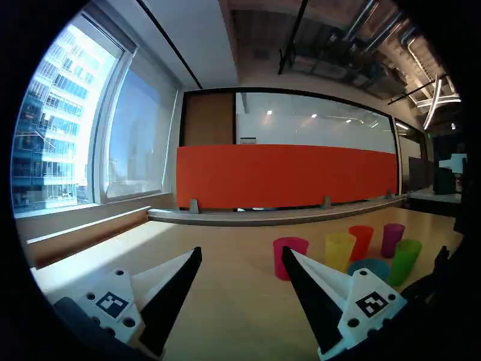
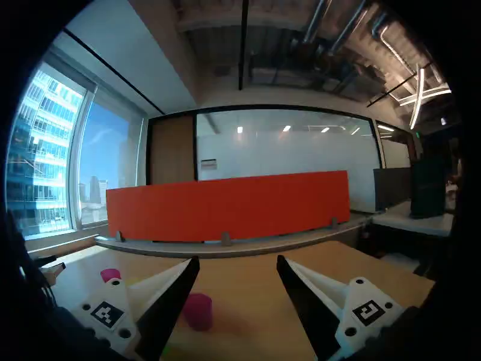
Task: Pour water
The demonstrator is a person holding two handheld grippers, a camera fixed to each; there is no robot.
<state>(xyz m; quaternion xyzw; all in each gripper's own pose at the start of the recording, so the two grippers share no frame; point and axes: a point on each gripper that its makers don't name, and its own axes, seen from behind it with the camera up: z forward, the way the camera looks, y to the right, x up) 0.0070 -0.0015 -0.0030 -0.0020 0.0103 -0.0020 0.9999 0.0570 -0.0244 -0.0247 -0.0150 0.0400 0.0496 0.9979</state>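
Left gripper view, left gripper wide open, holding nothing, low over tabletop, coloured cups clustered short of the far edge, right gripper view, right gripper wide open, empty, magenta cup mid-tabletop.

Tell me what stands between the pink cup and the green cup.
In the left gripper view, the yellow cup and a low blue cup stand between the pink cup and green cup.
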